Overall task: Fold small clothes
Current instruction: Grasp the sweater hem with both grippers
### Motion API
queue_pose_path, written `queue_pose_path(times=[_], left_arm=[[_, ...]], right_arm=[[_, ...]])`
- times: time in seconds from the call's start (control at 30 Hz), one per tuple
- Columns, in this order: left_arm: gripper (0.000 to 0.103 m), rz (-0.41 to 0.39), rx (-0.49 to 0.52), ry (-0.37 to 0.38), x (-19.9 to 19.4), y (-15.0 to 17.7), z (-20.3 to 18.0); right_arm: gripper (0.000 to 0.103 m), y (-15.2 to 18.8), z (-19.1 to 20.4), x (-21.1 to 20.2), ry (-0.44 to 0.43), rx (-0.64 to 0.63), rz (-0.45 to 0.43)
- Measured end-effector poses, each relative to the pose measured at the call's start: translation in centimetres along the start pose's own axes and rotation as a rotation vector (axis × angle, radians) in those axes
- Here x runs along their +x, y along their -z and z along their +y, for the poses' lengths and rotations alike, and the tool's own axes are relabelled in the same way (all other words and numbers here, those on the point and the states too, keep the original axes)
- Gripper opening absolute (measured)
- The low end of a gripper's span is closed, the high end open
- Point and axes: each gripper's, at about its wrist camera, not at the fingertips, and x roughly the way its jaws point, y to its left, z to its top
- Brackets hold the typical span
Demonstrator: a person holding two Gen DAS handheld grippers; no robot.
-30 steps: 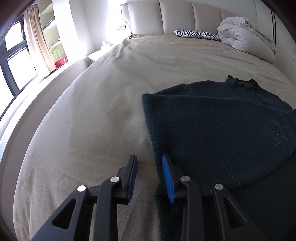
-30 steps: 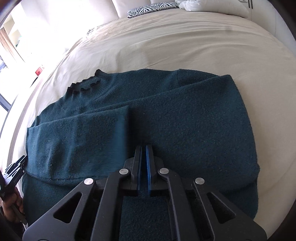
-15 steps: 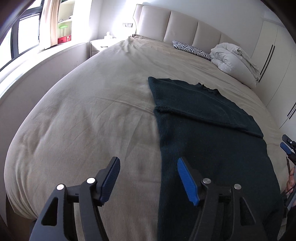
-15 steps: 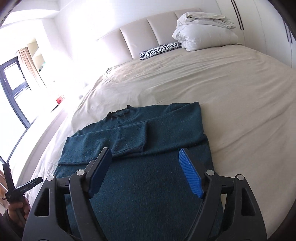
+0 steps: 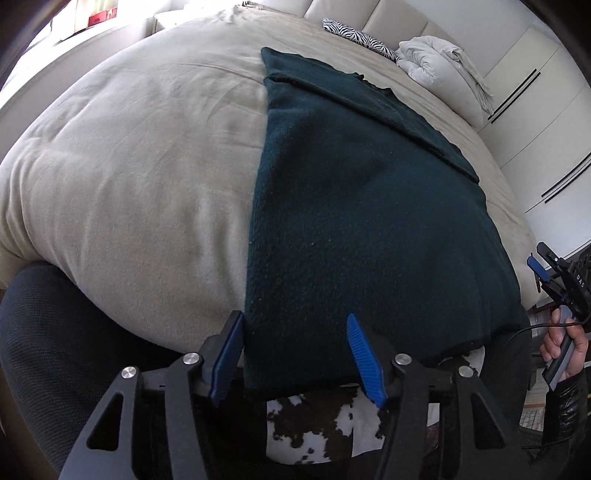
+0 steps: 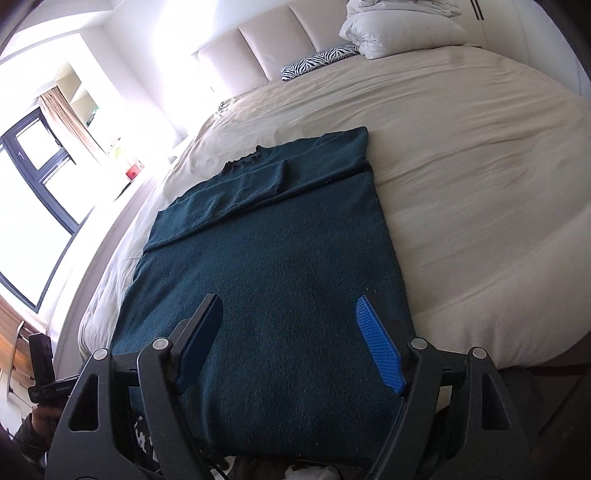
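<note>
Broadly, the bed (image 6: 480, 177) carries the sweater (image 6: 273, 280) flat, sleeves folded across its chest, hem hanging over the near edge, where the left claw (image 5: 295, 358) and right claw (image 6: 291, 343) both gape apart, holding nothing.

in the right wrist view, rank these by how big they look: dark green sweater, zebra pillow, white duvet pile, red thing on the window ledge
1. dark green sweater, by far the largest, though it is also nearest the camera
2. white duvet pile, cut off at the top edge
3. zebra pillow
4. red thing on the window ledge, smallest
</note>
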Motion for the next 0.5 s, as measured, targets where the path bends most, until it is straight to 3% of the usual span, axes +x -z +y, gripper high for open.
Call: queue_pose_path(times=[0.2,0.37,0.5], left_arm=[[0.045,0.047,-0.048,0.024,0.2,0.1,1.5],[0.046,0.058,-0.094,0.040,0.1,0.1,2.8],[0.048,0.079,-0.099,0.050,0.3,-0.1,3.2]], right_arm=[[0.070,1.5,-1.3,-1.8,0.019,0.006,0.066],[0.069,2.2,-4.2,-3.3,0.060,0.080,0.116],[0.069,3.4,-6.9,-3.2,0.083,0.182,0.212]])
